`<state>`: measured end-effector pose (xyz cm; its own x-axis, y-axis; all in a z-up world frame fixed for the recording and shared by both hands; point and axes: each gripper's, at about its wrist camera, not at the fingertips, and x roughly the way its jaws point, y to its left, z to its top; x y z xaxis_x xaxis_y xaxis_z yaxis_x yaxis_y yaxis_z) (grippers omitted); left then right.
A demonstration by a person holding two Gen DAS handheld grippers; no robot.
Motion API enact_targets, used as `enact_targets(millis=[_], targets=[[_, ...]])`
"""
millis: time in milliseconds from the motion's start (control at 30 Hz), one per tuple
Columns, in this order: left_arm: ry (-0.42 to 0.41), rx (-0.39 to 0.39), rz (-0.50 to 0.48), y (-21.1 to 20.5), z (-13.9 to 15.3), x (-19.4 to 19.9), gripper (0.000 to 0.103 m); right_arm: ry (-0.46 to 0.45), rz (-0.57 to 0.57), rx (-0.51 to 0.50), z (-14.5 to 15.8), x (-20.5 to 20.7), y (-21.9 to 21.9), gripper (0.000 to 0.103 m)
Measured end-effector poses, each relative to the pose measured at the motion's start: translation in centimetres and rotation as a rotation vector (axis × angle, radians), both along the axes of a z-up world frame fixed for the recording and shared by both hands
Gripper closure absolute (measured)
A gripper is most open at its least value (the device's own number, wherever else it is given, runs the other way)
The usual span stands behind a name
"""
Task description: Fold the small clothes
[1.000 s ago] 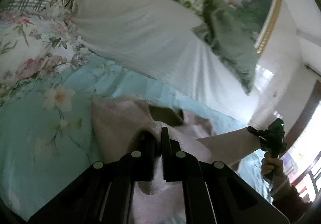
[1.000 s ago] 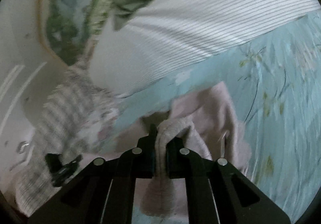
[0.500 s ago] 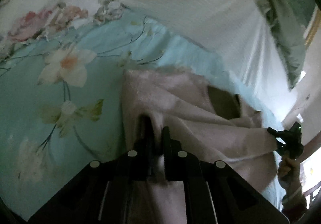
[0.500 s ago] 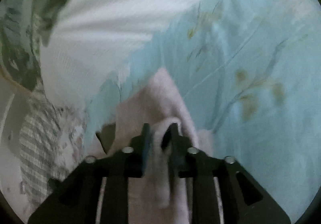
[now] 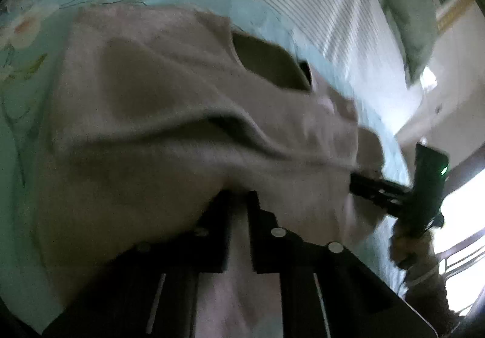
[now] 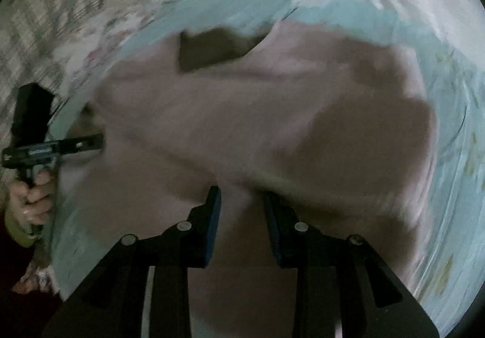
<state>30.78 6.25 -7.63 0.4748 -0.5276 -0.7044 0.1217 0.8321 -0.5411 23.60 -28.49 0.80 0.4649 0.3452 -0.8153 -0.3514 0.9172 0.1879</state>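
Observation:
A pale pink garment (image 5: 157, 113) with a dark neck opening (image 5: 269, 65) lies spread on the teal floral bedsheet (image 5: 18, 132). My left gripper (image 5: 239, 195) is shut on a fold of its near hem. In the right wrist view the same garment (image 6: 242, 113) fills the middle. My right gripper (image 6: 241, 195) has its jaws parted, with the pink cloth lying between them. Each gripper shows in the other's view: the right one (image 5: 360, 182) at the garment's right edge, the left one (image 6: 97, 141) at its left edge.
A white striped duvet (image 5: 318, 4) lies beyond the garment, with a green floral pillow (image 5: 403, 4) on it. Plaid and floral bedding (image 6: 45, 19) lies at the far left in the right wrist view. A bright window (image 5: 466, 216) is at the right.
Both grippers have dropped low toward the bed and the garment now lies spread out. The right gripper's jaws have opened; the left stays shut on the hem.

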Motion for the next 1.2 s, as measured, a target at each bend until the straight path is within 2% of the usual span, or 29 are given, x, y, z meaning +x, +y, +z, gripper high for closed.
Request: enact_targets(millis=[33, 100, 167, 233, 367, 433, 500, 533, 567, 633, 767, 867, 967, 1100, 1200], targets=[[0.006, -0.006, 0.012, 0.5, 0.1, 0.9, 0.098, -0.015, -0.041, -0.013, 0.2, 1.3, -0.6, 0.073], [-0.012, 0.038, 0.083, 2.0, 0.9, 3.2, 0.098, -0.049, -0.153, 0.016, 0.9, 4.0, -2.7, 0.073], [-0.044, 0.093, 0.174, 3.8, 2.0, 5.5, 0.098, -0.091, -0.251, 0.088, 1.7, 5.9, -4.8, 0.073], [-0.063, 0.107, 0.242, 5.4, 2.9, 7.1, 0.098, -0.140, -0.351, 0.162, 2.7, 7.3, -6.5, 0.073], [-0.101, 0.123, 0.358, 8.4, 4.0, 8.6, 0.094, -0.194, -0.457, 0.249, 4.6, 6.9, -8.3, 0.072], [-0.105, 0.113, 0.379, 9.2, 4.1, 7.4, 0.088, -0.212, -0.465, 0.274, 5.0, 5.4, -8.7, 0.071], [-0.114, 0.106, 0.380, 9.0, 4.0, 5.3, 0.084, -0.231, -0.467, 0.271, 5.5, 4.0, -8.6, 0.065], [-0.118, 0.102, 0.373, 8.8, 3.9, 4.0, 0.084, -0.223, -0.454, 0.291, 5.5, 3.2, -8.7, 0.056], [-0.122, 0.096, 0.368, 8.7, 3.7, 2.8, 0.084, -0.226, -0.453, 0.308, 5.6, 3.5, -8.3, 0.043], [-0.126, 0.071, 0.352, 8.1, 3.8, 0.4, 0.082, -0.251, -0.462, 0.315, 6.1, 3.3, -8.2, 0.030], [-0.127, 0.011, 0.284, 6.0, 4.0, -2.0, 0.077, -0.247, -0.455, 0.292, 8.6, 6.4, -8.1, 0.030], [-0.135, 0.052, 0.216, 3.8, 4.4, -1.7, 0.077, -0.282, -0.524, 0.304, 11.0, 7.5, -8.8, 0.030], [-0.138, 0.083, 0.181, 2.4, 4.4, -0.9, 0.074, -0.309, -0.495, 0.383, 12.3, 6.0, -8.4, 0.028], [-0.097, 0.125, 0.175, 1.4, 3.2, 2.4, 0.074, -0.238, -0.328, 0.408, 10.0, 3.0, -5.3, 0.028], [-0.082, 0.206, 0.235, 2.4, 2.5, 4.6, 0.074, -0.131, -0.291, 0.328, 6.1, 1.6, -3.5, 0.028]])
